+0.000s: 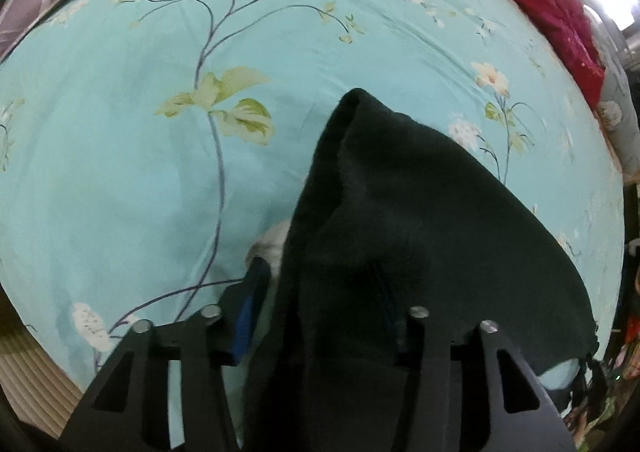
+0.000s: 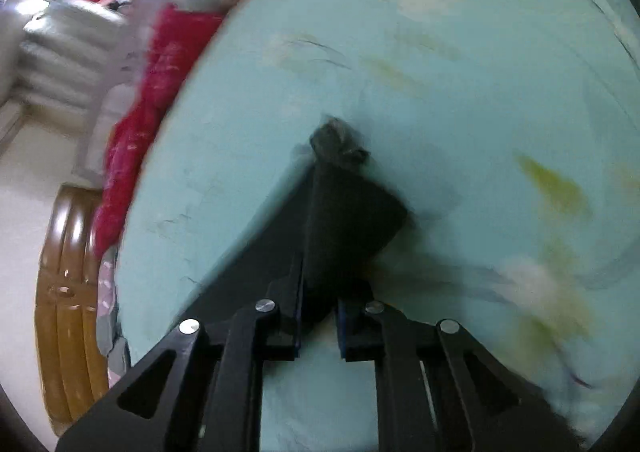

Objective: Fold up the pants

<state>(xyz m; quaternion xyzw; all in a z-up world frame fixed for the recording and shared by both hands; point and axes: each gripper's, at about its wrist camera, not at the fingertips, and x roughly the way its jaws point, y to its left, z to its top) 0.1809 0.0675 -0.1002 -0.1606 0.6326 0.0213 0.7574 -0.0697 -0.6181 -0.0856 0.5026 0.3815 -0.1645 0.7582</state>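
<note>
While the dark pants [image 1: 400,220] hang lifted above the turquoise floral bed sheet [image 1: 120,156], the left tool [image 1: 320,288] has its fingers closed on a thick fold of them. The right tool [image 2: 320,292] pinches another bunched edge of the pants [image 2: 344,212]; this view is blurred.

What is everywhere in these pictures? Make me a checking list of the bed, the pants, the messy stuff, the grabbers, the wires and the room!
Surface: teal floral bedsheet, lightly wrinkled.
Job's things: dark pants, lifted and draped over the sheet.
Clutter: red fabric along the bed's edge.
Grippers: left gripper has pants between its fingers, grip unclear; right gripper pinches a pants corner.
Cables: nothing seen.
Surroundings: brown wooden furniture beside the bed; right view blurred.
</note>
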